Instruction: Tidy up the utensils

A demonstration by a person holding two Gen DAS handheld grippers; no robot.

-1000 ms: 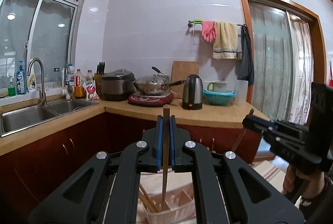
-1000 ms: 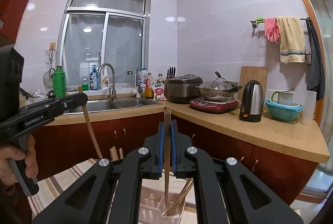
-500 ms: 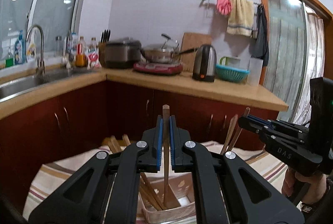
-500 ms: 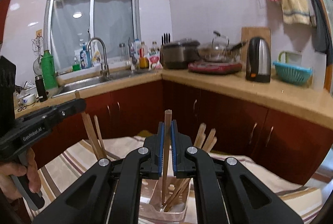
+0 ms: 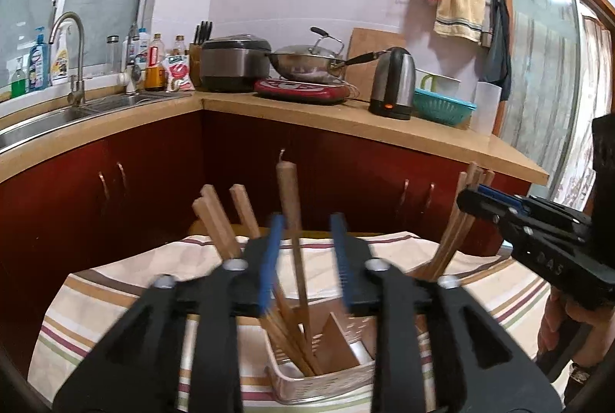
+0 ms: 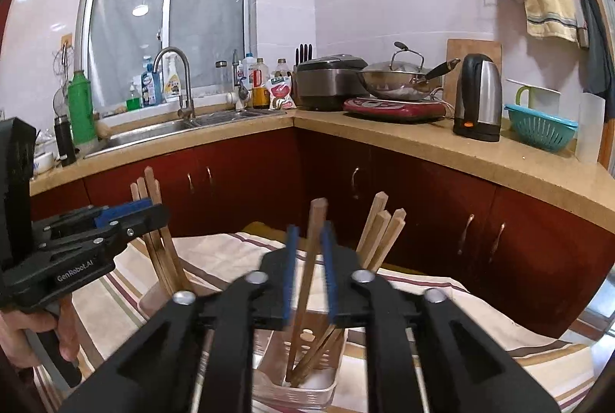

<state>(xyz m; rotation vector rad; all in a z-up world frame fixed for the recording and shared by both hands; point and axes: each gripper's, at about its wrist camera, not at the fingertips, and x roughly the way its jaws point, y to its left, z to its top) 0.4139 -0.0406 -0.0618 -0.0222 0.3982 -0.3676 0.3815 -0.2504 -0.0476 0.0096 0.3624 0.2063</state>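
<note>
In the left wrist view my left gripper (image 5: pixel 303 224) is open above a white slotted holder (image 5: pixel 307 380). A wooden chopstick (image 5: pixel 292 221) stands loose between the jaws, its lower end in the holder among other chopsticks (image 5: pixel 223 224). In the right wrist view my right gripper (image 6: pixel 309 236) is open over a second white holder (image 6: pixel 296 388). A chopstick (image 6: pixel 313 240) leans free between its jaws, its tip in that holder beside more chopsticks (image 6: pixel 380 232). Each gripper also shows in the other's view: the right (image 5: pixel 471 199) and the left (image 6: pixel 153 211).
Both holders stand on a table with a striped cloth (image 5: pixel 115 282). Behind it are red cabinets (image 6: pixel 250 174) under a tan counter (image 6: pixel 423 140) with a sink (image 6: pixel 165 128), a rice cooker (image 6: pixel 330 75), a wok (image 6: pixel 399 75), a kettle (image 6: pixel 478 98) and a teal basket (image 6: pixel 538 128).
Both grippers have tilted down and lowered their chopsticks into the holders. Both jaws have opened and let the chopsticks go.
</note>
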